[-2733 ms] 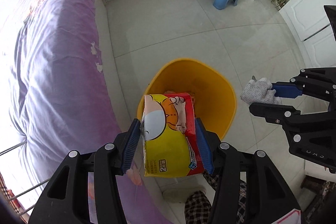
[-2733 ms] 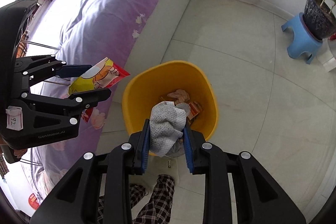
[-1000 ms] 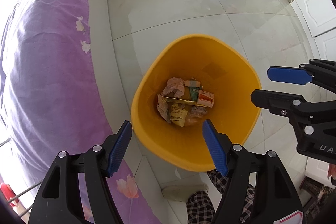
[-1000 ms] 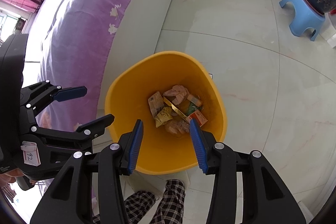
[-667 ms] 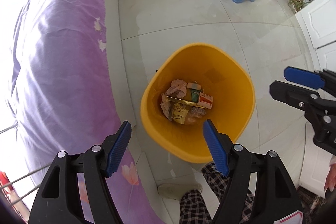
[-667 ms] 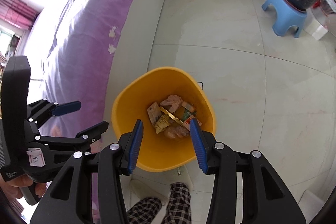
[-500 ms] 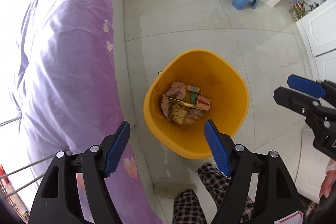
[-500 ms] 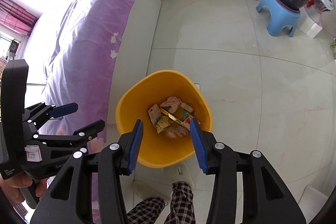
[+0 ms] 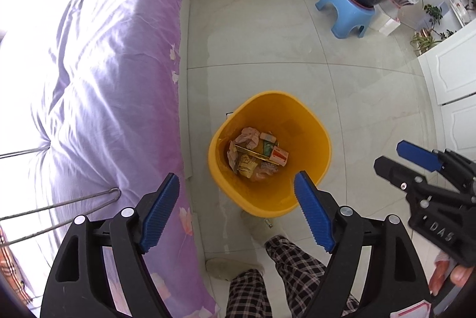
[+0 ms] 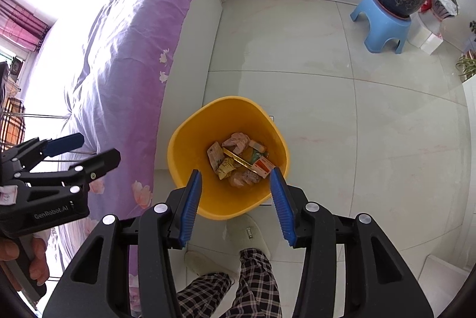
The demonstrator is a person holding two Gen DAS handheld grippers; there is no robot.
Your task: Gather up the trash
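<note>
Light: bright daylight from the left
Glare: bed (image 9: 98, 56) cover blown out white
Focus: sharp
Edges: fisheye bending, dark corners

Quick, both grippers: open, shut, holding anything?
Left gripper: jaws opening, nothing between them, above the yellow bin.
Right gripper: open, holding nothing.

Wrappers (image 9: 257, 152) in yellow bin (image 9: 322, 139): print too small to read. Person's legs (image 9: 285, 279), lower centre: cut off by frame edge.
</note>
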